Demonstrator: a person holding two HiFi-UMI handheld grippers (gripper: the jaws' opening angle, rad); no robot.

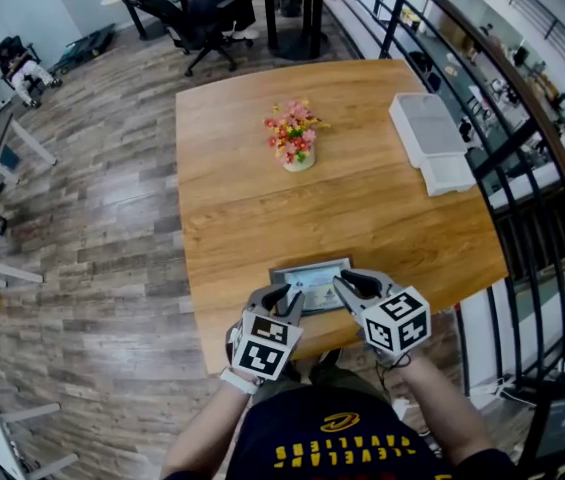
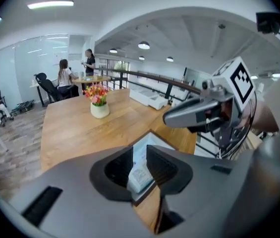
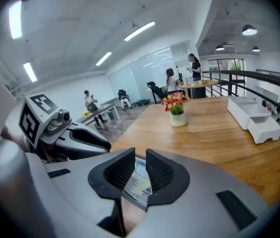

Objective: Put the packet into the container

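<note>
1. Open office w/ wood-plank floor; wooden table (image 1: 242, 178) fills mid frame in the head view, black railing (image 1: 522, 138) along the right edge.
2. Flower pot (image 1: 296, 140) sits at table centre. White container (image 1: 427, 126) at upper right of the table, well apart from the packet.
3. Packet (image 1: 310, 280) lies flat at the table's near edge, lower centre of the frame.
4. Left gripper (image 1: 284, 296) over the packet's left end; jaws a narrow slit apart, gripping nothing, packet (image 2: 140, 175) seen thru the gap.
5. Right gripper (image 1: 350, 284) over its right end; jaws likewise slightly apart, nothing clamped, packet (image 3: 139, 185) visible below them.
</note>
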